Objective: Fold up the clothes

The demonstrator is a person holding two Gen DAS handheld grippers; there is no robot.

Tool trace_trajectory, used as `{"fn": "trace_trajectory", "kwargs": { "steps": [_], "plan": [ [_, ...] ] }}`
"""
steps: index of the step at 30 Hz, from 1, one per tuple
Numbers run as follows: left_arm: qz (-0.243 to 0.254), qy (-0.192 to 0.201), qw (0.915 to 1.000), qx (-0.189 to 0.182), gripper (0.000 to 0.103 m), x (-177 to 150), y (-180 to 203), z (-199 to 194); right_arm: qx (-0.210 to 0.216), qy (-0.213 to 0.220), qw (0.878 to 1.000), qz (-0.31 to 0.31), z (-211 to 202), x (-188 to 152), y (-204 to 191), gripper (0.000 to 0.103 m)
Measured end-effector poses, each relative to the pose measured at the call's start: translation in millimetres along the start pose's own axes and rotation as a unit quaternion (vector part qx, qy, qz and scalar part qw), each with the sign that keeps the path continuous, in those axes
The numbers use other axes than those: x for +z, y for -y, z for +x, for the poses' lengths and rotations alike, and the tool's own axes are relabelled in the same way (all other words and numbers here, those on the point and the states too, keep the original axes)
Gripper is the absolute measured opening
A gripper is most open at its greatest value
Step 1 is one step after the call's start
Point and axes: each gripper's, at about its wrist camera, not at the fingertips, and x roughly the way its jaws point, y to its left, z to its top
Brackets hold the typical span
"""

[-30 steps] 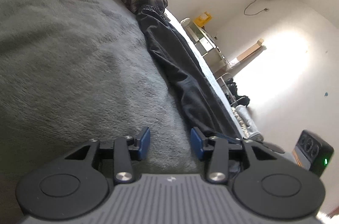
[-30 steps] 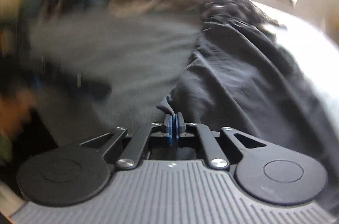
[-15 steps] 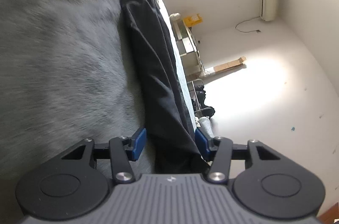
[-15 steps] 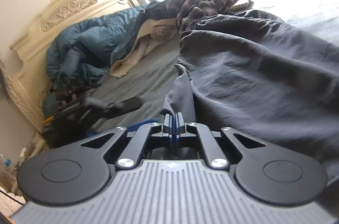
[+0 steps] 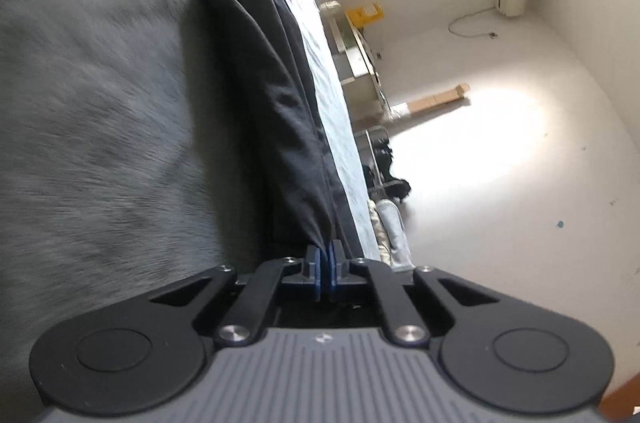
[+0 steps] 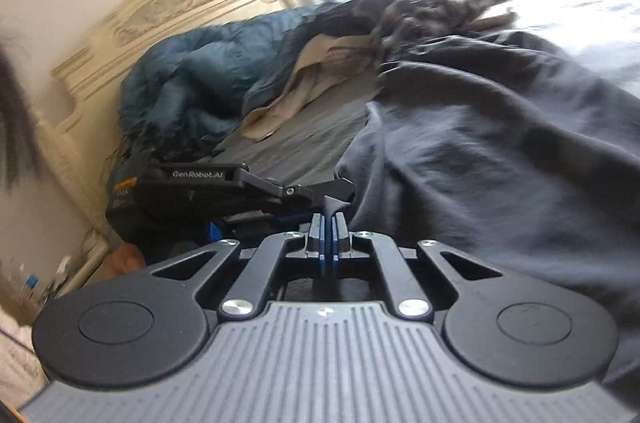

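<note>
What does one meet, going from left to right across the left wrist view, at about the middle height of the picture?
Grey blanket → dark trousers → pale bed sheet → black bag on the floor → sunlit floor.

Black linkage left gripper [image 5: 325, 265], blue pads, silver screws, ribbed grey body.

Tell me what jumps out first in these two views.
The dark trousers sprawl across the grey bed, with the left claw and the right claw each shut on an edge of the cloth. Behind them a blue quilt is heaped against the cream headboard.
</note>
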Motion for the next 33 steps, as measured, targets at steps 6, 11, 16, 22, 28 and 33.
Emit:
{"fn": "trace_trajectory", "kwargs": {
  "steps": [6, 11, 16, 22, 28, 33],
  "plan": [
    [-0.005, 0.010, 0.9986, 0.052, 0.006, -2.0, -28.4, -16.5, -0.020, -0.063, 0.995, -0.078, 33.4, -7.9, -26.1, 0.007],
    [-0.008, 0.013, 0.9992, 0.038, 0.019, -5.8, -37.3, -27.8, -0.057, -0.045, 0.992, -0.101, 11.1, -4.1, -37.0, 0.024],
    [-0.011, 0.010, 0.9993, 0.035, 0.020, 0.7, -44.2, -33.4, -0.086, -0.049, 0.983, -0.154, -16.8, -18.4, -58.7, 0.030],
    [0.006, 0.002, 0.9982, 0.060, 0.020, 2.9, -40.7, -21.9, -0.134, -0.114, 0.952, -0.252, -8.0, -65.6, -88.1, 0.041],
    [0.009, 0.003, 0.9959, 0.090, 0.003, -4.5, -33.7, -19.2, -0.228, -0.149, 0.901, -0.337, 10.2, -97.6, -85.9, 0.023],
    [-0.012, 0.019, 0.9960, 0.086, 0.002, -11.3, -21.4, -31.1, -0.247, -0.127, 0.903, -0.327, -6.9, -85.2, -85.5, 0.004]
  ]
}}
